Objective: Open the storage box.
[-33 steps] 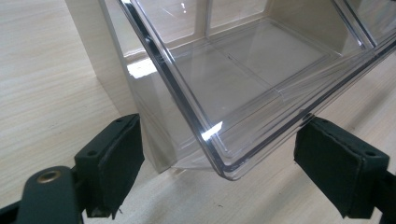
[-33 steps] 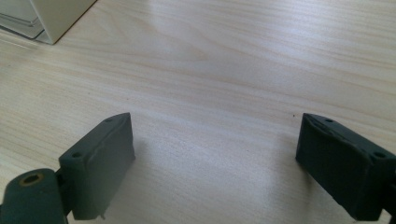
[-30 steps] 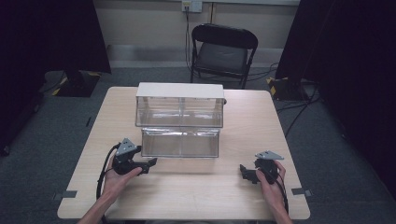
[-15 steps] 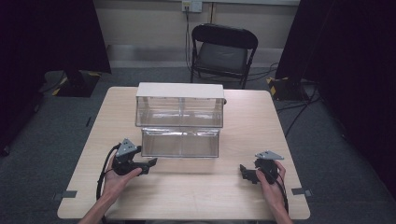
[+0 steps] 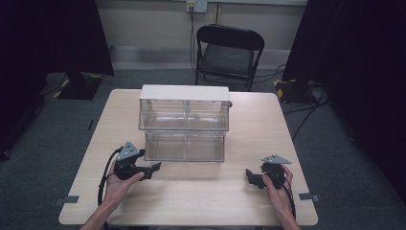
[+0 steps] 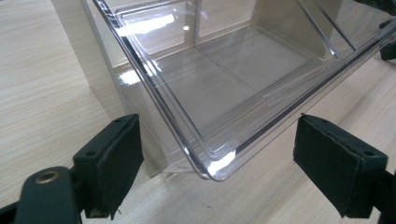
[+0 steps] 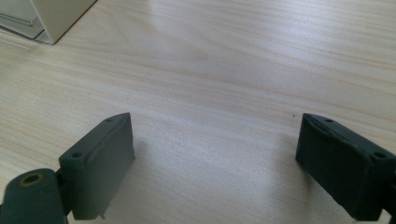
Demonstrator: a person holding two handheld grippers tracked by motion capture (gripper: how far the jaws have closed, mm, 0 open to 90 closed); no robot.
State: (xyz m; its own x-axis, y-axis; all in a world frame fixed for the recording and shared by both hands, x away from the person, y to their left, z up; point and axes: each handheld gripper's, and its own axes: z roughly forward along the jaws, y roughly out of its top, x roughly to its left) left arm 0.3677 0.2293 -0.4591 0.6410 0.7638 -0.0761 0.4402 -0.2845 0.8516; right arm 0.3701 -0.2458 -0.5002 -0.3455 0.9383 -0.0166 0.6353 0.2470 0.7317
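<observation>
We saw the clear two-tier bin [image 5: 184, 127] standing near the middle of the wooden counter [image 5: 249, 201], its upper tier capped by a pale flat top and its lower tier projecting toward the person. Both forearms came in from the near edge, palms low, each hand resting on or just above the counter and wrapped around the body of its tool. The left tongs [image 5: 154, 167] lay just in front of the bin's lower left corner, pointing across toward the person's right, with the cable looping back around the left wrist. In the left gripper view we found these left tongs [image 6: 215, 158] spread wide and holding nothing, the rounded near corner of the bin's [image 6: 219, 93] lower tray sitting between the two black pads [image 6: 114, 149] without touching either one. The right tongs [image 5: 253, 178] sat well apart from the bin, near the counter's right front, pointing toward the person's left, the right hand [image 5: 277, 189] closed around the handle behind them. In the right gripper view the right tongs [image 7: 212, 158] likewise stood wide apart and empty over bare wood, with a corner of the bin [image 7: 51, 18] at the upper left, far off.
</observation>
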